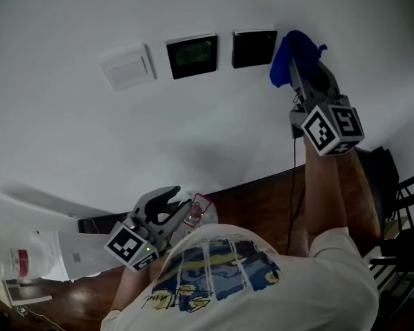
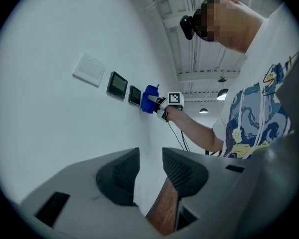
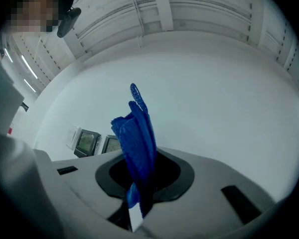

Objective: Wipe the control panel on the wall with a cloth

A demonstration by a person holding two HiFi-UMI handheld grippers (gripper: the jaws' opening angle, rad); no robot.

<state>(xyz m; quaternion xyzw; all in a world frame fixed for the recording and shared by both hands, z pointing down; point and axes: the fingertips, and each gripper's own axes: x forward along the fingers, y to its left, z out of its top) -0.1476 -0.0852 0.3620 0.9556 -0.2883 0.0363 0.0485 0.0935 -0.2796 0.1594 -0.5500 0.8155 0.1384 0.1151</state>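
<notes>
- One broad white wall is seen across most of the head view, and a strip of dark brown wooden floor is met at its foot.
- Three fixtures are mounted in a row on that wall: a white rectangular switch plate, a black control panel with a greenish screen and a plain black square control panel.
- A white printed T-shirt is worn by the person, and the right arm is stretched up toward the wall.
- The grey right gripper is held raised, just right of the plain black panel; its jaws are clenched on a bunched bright blue cloth.
- The blue cloth is held upright out of those jaws, just beside the right edge of the plain black panel; whether the wall is touched cannot be told.
- The grey left gripper is kept low near the person's chest, well apart from the panels; its jaws are spread, with nothing between the ribbed pads.
</notes>
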